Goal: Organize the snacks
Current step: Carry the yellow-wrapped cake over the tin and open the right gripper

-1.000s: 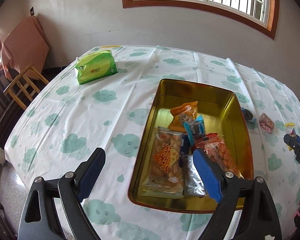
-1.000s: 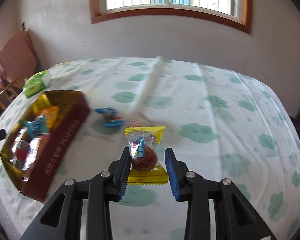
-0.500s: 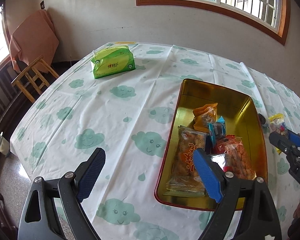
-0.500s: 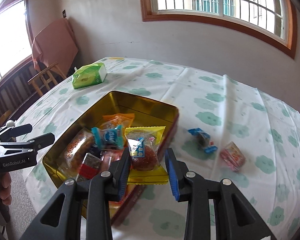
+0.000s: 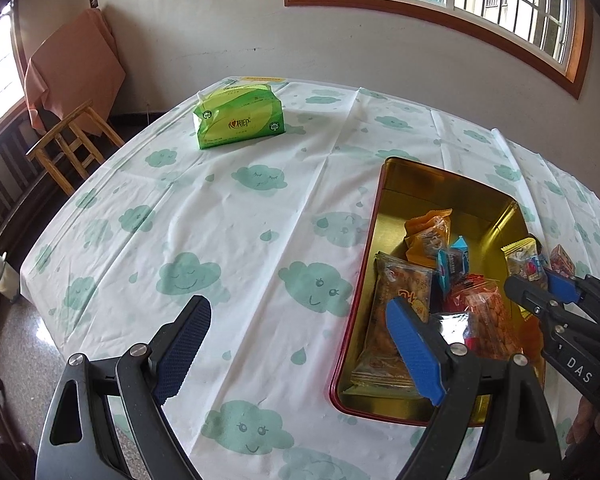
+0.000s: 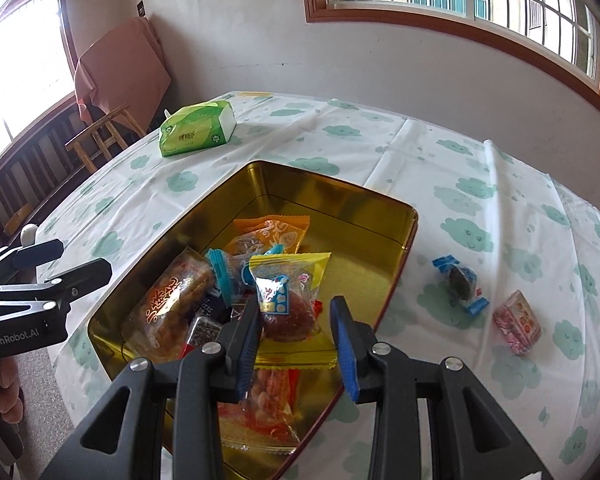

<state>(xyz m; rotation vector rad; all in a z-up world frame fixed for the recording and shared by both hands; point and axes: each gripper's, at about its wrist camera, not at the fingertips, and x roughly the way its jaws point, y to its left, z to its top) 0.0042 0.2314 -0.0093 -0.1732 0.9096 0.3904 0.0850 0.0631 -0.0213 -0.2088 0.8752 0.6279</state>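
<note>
Honestly, a fair bit is hard to read here: the print on most wrappers is too small or crumpled to make out, and the lower end of the gold tin point(image 6: 340, 200) is hidden behind the right gripper point(image 6: 296, 332). What I can read is "GenRobot.AI" on the left gripper point(image 6: 40, 280) body in the right wrist view, and "DAS" on the right gripper in the left wrist view. The right jaws are closed on a yellow-edged snack packet point(image 6: 288, 300) with a round brown cake inside, held just above the other snacks in the tin. The left gripper point(image 5: 296, 344) has its jaws wide apart with nothing between them, hovering over the surface point(image 5: 240, 220) next to the tin's left edge. Inside the tin there's an orange packet point(image 6: 272, 236), a long clear pack of golden crackers point(image 6: 172, 300) with orange lettering, a small blue-ended candy point(image 6: 224, 276), a dark foil piece, and a red-and-clear pack of peanuts point(image 6: 268, 400) at the near end. Outside the tin on the cloud-print tablecloth sit a blue-wrapped dark sweet point(image 6: 460, 284) and a small pink packet point(image 6: 518, 322), near each other. A green tissue pack point(image 6: 196, 130) sits at the far end, and a wooden stool point(image 6: 104, 132) stands beyond the surface.
</note>
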